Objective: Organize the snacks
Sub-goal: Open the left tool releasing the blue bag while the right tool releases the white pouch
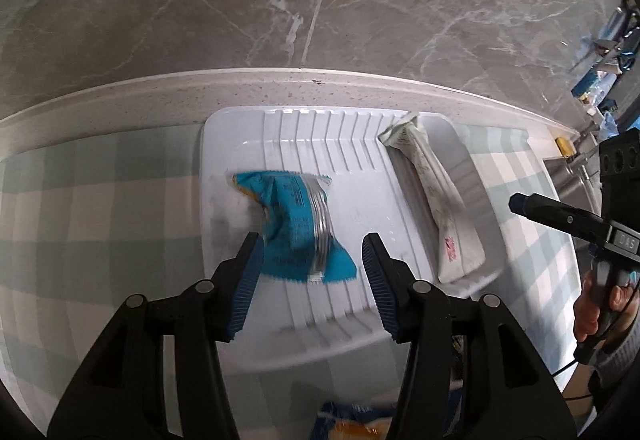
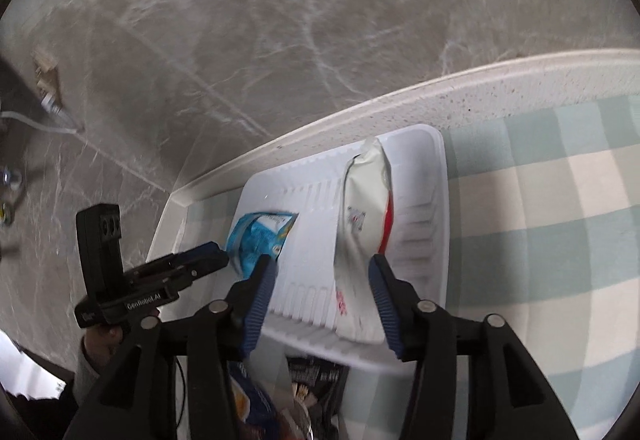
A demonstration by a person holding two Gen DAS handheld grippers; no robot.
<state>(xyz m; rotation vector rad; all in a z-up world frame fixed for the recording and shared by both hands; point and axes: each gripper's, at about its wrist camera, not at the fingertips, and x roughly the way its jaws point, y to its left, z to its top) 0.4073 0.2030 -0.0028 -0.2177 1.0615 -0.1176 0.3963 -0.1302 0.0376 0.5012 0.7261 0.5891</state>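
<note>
— Where are the snacks sitting?
— The blue packet is lying left in the white tray, the white packet right.
— And each gripper?
— The left gripper and right gripper are both hovering wide open, holding nothing.

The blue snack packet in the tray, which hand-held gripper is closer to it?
Left. The left hand-held gripper is open with the blue snack packet between its fingers. The right hand-held gripper is open over the white snack packet, farther along the white tray.
</note>
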